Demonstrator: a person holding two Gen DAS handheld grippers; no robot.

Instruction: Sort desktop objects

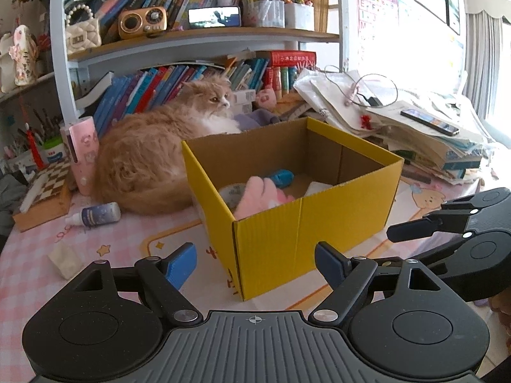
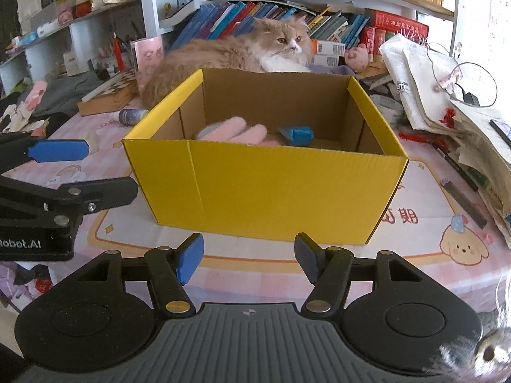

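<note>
Behind the yellow cardboard box (image 2: pixel 265 188), at twelve o'clock, a fluffy ginger-and-white cat (image 2: pixel 242 54) is lying, so I am reaching gently for the small white dropper bottle (image 1: pixel 95 215) at ten o'clock. My left gripper (image 1: pixel 255 265) and right gripper (image 2: pixel 249 258) are tilting downward, both spread and empty (pink plush (image 2: pixel 236 131) is already boxed).

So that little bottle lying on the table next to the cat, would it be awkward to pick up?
The bottle lies on its side and looks round, so a nudge would probably roll it. It seems small and plastic, likely light and not fragile. Its smooth body might slip between the pads, so gripping across the middle seems safest.
</note>
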